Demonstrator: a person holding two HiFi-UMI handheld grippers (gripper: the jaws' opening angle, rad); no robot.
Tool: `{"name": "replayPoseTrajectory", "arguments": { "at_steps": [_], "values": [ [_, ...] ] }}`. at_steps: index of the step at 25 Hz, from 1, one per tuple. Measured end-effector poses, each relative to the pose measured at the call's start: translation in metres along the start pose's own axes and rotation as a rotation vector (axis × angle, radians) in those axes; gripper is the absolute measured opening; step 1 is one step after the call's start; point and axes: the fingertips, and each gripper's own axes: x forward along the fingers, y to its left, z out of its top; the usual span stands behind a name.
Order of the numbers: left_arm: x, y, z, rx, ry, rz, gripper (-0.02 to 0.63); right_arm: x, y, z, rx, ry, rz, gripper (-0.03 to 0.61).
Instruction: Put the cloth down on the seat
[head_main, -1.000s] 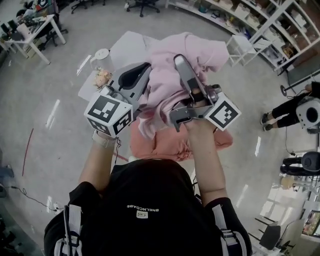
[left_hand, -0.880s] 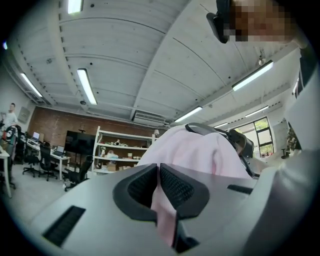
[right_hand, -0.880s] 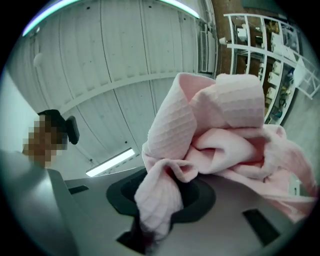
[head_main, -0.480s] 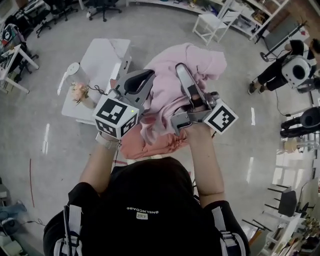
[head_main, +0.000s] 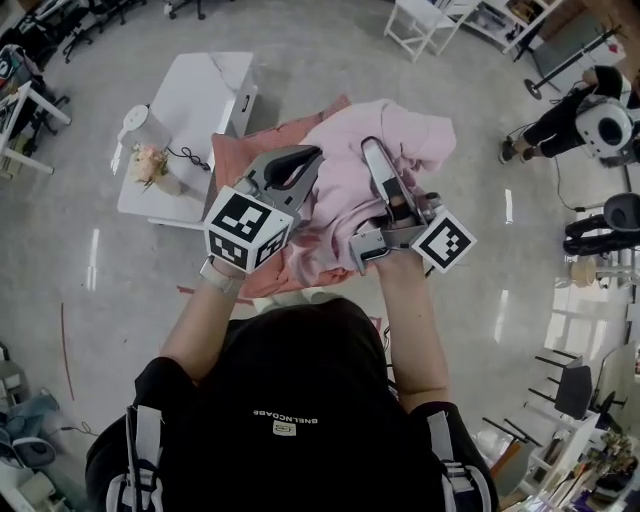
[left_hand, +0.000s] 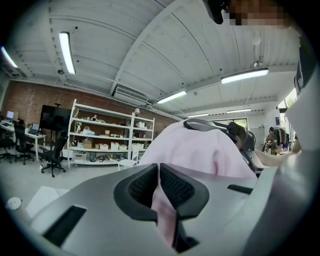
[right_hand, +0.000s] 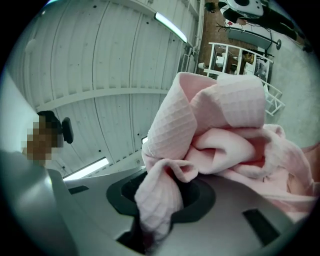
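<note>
Two grips are holding: our left gripper (head_main: 298, 160) and right gripper (head_main: 372, 153) are each clamping a fold of the cloth (head_main: 385, 125), bunched over the seat (head_main: 232, 152), so we are judging the carry nearly over, with lowering and releasing coming next.

Black tee (head_main: 290, 400), grey marker-cubed grippers

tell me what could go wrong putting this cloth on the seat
The cloth is bunched between the left gripper and right gripper, so it may land in a heap or hang off the seat. The flowers on the table stand beside the seat; a trailing edge could brush them.
</note>
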Motion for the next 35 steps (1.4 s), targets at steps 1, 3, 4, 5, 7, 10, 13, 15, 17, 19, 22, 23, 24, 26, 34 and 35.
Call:
{"name": "replayPoseTrajectory", "arguments": {
  "at_steps": [1,3,4,5,7,10,13,15,17,19,22,23,24,26,34,35],
  "values": [
    [0.002,-0.001,-0.007,-0.002,0.015,-0.001,0.015,-0.004,-0.006,-0.003,0.007,0.007,-0.009,0.132],
    [0.004,-0.004,-0.022,-0.013,0.044,0.0,0.015,-0.011,-0.016,-0.01,0.02,0.021,-0.027,0.132],
    [0.004,-0.006,-0.029,-0.019,0.058,0.001,0.015,-0.015,-0.021,-0.013,0.026,0.028,-0.037,0.132],
    [0.005,-0.007,-0.036,-0.025,0.072,0.005,0.015,-0.019,-0.026,-0.017,0.034,0.035,-0.048,0.132],
    [0.005,-0.009,-0.05,-0.041,0.095,0.018,0.015,-0.025,-0.036,-0.025,0.054,0.051,-0.067,0.132],
    [0.003,-0.006,-0.07,-0.072,0.123,0.046,0.015,-0.029,-0.048,-0.037,0.07,0.083,-0.085,0.132],
    [0.0,-0.001,-0.092,-0.103,0.159,0.069,0.015,-0.033,-0.064,-0.052,0.083,0.125,-0.111,0.132],
    [-0.003,0.004,-0.107,-0.122,0.183,0.086,0.015,-0.034,-0.078,-0.065,0.105,0.157,-0.135,0.132],
    [-0.009,0.011,-0.123,-0.146,0.202,0.109,0.015,-0.033,-0.089,-0.079,0.123,0.189,-0.156,0.132],
    [-0.017,0.016,-0.139,-0.177,0.224,0.136,0.015,-0.034,-0.099,-0.093,0.136,0.224,-0.172,0.132],
    [-0.026,0.015,-0.16,-0.213,0.257,0.167,0.015,-0.042,-0.111,-0.11,0.144,0.281,-0.195,0.132],
    [-0.028,0.014,-0.165,-0.221,0.264,0.176,0.015,-0.045,-0.114,-0.116,0.143,0.301,-0.2,0.132],
    [-0.031,0.012,-0.169,-0.229,0.271,0.185,0.015,-0.047,-0.119,-0.122,0.146,0.322,-0.206,0.132],
    [-0.037,0.012,-0.179,-0.245,0.286,0.212,0.015,-0.053,-0.131,-0.134,0.168,0.36,-0.23,0.132],
    [-0.066,0.019,-0.2,-0.298,0.303,0.338,0.015,-0.064,-0.177,-0.17,0.186,0.491,-0.29,0.132],
    [-0.072,0.02,-0.203,-0.305,0.305,0.358,0.015,-0.066,-0.183,-0.176,0.185,0.51,-0.3,0.132]
  ]
}}
